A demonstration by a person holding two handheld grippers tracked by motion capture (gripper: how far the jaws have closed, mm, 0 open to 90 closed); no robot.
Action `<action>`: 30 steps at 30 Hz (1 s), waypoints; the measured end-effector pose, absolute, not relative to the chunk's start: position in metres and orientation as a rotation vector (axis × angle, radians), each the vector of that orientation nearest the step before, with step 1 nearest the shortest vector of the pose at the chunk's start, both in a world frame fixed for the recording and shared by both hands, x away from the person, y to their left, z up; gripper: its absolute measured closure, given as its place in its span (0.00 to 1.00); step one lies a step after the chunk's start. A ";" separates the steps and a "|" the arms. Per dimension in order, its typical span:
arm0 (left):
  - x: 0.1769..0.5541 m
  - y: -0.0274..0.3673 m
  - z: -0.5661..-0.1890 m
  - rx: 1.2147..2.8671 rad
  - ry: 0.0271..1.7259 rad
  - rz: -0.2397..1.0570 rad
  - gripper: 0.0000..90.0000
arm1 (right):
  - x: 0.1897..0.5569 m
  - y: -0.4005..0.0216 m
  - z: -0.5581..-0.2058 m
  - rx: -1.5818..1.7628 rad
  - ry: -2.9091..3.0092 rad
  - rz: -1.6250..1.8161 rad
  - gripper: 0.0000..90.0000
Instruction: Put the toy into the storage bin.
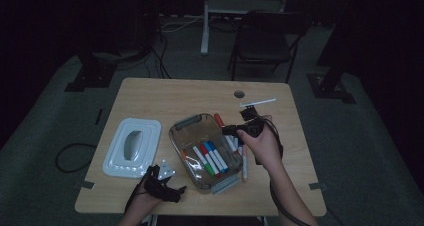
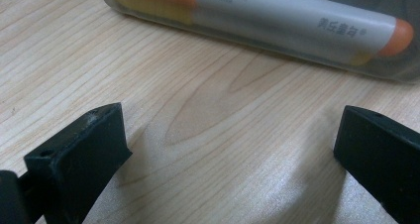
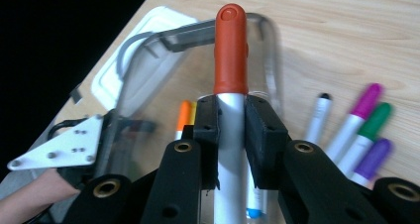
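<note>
- I have the right gripper (image 3: 231, 135) clamped on a red-capped marker (image 3: 231, 60); its jaws press the white barrel from both sides and the cap juts out well past the tips.
- Judging by the scene, I am in the carry step: markers go from the tabletop into the clear plastic box (image 1: 186, 127), and this one is held above the box's near-right side.
- Below and ahead of my tool lies the open box, with several markers already on its floor (image 1: 210, 158); to the tool's right, loose markers (image 3: 364, 120) wait on the wooden table (image 1: 165, 93).
- My next move, I judge, calls for bringing the marker over the box's open mouth, lowering it level with the others, then letting the jaws part.
- The box's rim and its grey handle (image 3: 198, 28) are the edges to clear; the cap leads, so it would strike first.
- My left gripper (image 2: 228, 149) rests low on the table with its jaws wide and nothing between them, the box wall just ahead with an orange marker (image 2: 277, 16) behind it.
- The white lid (image 1: 132, 147) lies beyond the box, so open table remains on my right.
</note>
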State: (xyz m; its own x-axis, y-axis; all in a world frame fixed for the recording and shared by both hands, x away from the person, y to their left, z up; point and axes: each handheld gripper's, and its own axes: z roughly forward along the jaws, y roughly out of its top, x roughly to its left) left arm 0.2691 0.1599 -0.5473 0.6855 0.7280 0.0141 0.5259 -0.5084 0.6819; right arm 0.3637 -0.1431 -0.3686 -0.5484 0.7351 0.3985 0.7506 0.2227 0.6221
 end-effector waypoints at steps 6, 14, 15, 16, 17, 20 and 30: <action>0.269 0.160 -0.547 2.233 0.957 0.395 0.01 | 0.364 -0.112 -0.374 -1.414 -2.478 -1.205 0.85; 0.269 0.160 -0.547 2.235 0.956 0.393 0.01 | 0.369 -0.071 -0.393 -1.341 -2.494 -1.106 0.85; 0.269 0.160 -0.547 2.235 0.956 0.393 0.01 | 0.370 -0.068 -0.395 -1.333 -2.495 -1.092 0.85; 0.269 0.160 -0.547 2.234 0.957 0.393 0.01 | 0.370 -0.064 -0.399 -1.324 -2.496 -1.069 0.85; 0.269 0.160 -0.547 2.234 0.957 0.393 0.01 | 0.371 -0.058 -0.403 -1.311 -2.503 -1.036 0.85; 0.269 0.160 -0.547 2.234 0.957 0.393 0.01 | 0.372 -0.052 -0.409 -1.303 -2.507 -1.009 0.85; 0.269 0.160 -0.547 2.232 0.957 0.395 0.01 | 0.375 -0.021 -0.441 -1.294 -2.527 -0.858 0.85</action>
